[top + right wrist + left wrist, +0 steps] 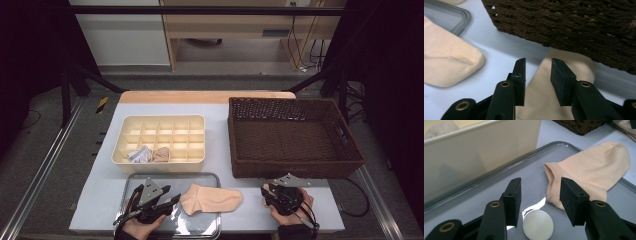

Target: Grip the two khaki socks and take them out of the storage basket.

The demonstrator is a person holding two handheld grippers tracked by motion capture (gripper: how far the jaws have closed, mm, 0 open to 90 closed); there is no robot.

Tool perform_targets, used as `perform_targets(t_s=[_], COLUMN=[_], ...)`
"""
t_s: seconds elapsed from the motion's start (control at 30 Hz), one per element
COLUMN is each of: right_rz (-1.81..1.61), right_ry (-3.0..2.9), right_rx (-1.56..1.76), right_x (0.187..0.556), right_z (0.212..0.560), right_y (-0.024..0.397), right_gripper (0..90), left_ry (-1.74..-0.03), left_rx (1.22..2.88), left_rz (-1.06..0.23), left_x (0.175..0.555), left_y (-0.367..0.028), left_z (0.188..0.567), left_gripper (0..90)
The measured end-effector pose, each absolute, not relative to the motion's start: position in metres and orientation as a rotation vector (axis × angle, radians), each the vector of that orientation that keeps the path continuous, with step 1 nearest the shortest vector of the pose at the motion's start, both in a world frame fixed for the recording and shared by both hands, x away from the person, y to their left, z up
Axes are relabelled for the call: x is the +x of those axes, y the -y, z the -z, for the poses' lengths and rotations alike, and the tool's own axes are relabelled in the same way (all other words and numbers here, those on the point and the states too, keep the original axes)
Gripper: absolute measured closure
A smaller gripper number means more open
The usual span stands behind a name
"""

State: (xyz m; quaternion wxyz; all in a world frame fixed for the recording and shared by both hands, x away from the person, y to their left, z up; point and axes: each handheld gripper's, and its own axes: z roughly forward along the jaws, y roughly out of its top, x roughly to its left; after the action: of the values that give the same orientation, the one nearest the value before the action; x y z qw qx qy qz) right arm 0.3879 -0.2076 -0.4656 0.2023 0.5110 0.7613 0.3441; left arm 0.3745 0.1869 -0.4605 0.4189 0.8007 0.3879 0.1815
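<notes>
sock (212, 199) half on tray (131, 179), open left gripper (539, 192) beside it, perhaps touching

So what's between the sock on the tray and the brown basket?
Just bare pale tabletop between the sock and basket, seen in the high view.

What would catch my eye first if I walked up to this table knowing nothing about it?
Probably the peach sock lying half on the metal tray at the table's near edge, between the left gripper and the right gripper. Behind it sit a cream divided organizer with rolled socks in its front compartments, and, to the right, a big dark wicker basket.
</notes>
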Motion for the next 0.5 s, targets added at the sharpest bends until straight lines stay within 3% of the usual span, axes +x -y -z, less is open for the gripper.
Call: perform_targets(t_s=[0.17,0.3,0.5], right_rz=[-0.903,-0.876,-0.926], right_ry=[-2.149,-2.151,-2.136], right_rx=[1.433,1.436,1.448], right_x=[0.3934,0.3947,0.3923], right_z=[0.472,0.4712,0.4643], right_y=[0.206,0.2063,0.2094], right_gripper=[72.5,86.3,88.9], left_ry=[-1.0,-1.011,-1.004], left_rx=[2.007,2.007,2.014], left_rz=[-0.426,-0.408,-0.399], left_x=[0.3761,0.377,0.3767], left_y=[-0.1883,-0.1886,-0.1875], left_z=[0.4625,0.4635,0.4639], left_gripper=[49.1,48.4,47.9])
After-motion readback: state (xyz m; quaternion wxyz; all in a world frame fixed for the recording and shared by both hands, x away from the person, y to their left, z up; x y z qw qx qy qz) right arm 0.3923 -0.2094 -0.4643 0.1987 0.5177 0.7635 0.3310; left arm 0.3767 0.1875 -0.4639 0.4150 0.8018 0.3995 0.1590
